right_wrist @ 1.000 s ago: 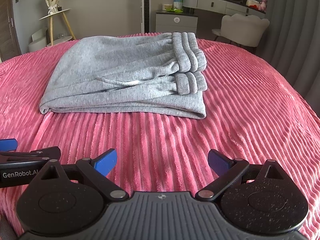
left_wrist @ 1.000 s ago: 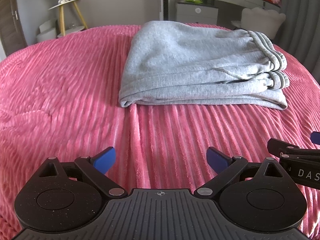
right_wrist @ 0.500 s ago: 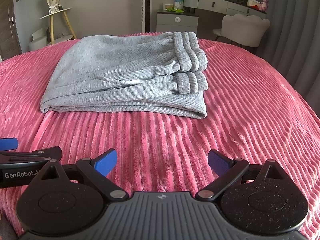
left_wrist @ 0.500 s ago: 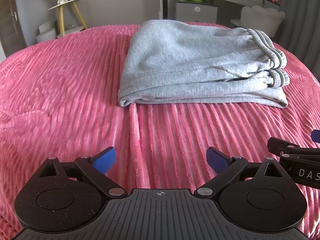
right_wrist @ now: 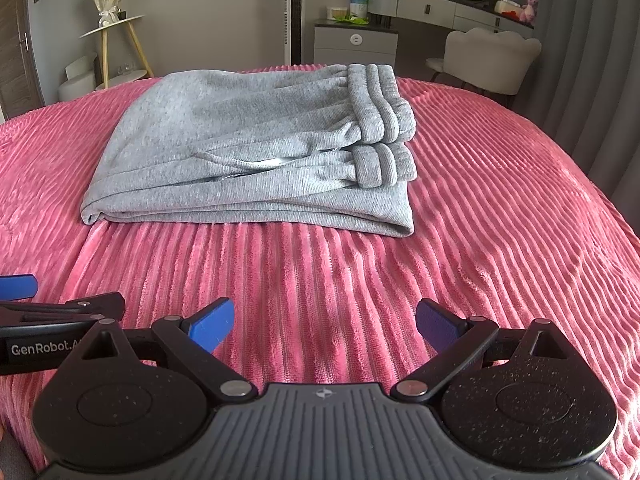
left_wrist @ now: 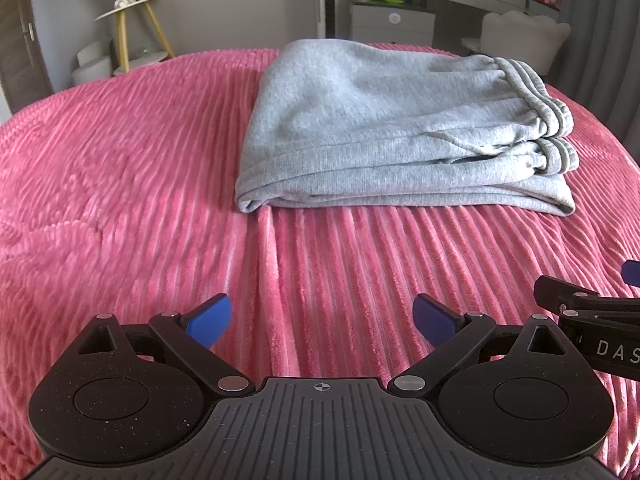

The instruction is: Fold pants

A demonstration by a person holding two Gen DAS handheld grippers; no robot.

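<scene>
Grey sweatpants lie folded in a flat rectangular stack on the pink ribbed bedspread, waistband and cuffs at the right end; they also show in the right wrist view. My left gripper is open and empty, low over the bedspread, well short of the pants. My right gripper is open and empty, beside the left one, also short of the pants. The right gripper's edge shows in the left wrist view. The left gripper's edge shows in the right wrist view.
The pink bedspread covers the whole bed. Beyond the far edge stand a small round side table, a grey cabinet, a dressing table and a white chair. Grey curtains hang at the right.
Both grippers have drifted slightly, so the pants sit a little differently in view. The pants have not moved and both grippers stay open.
</scene>
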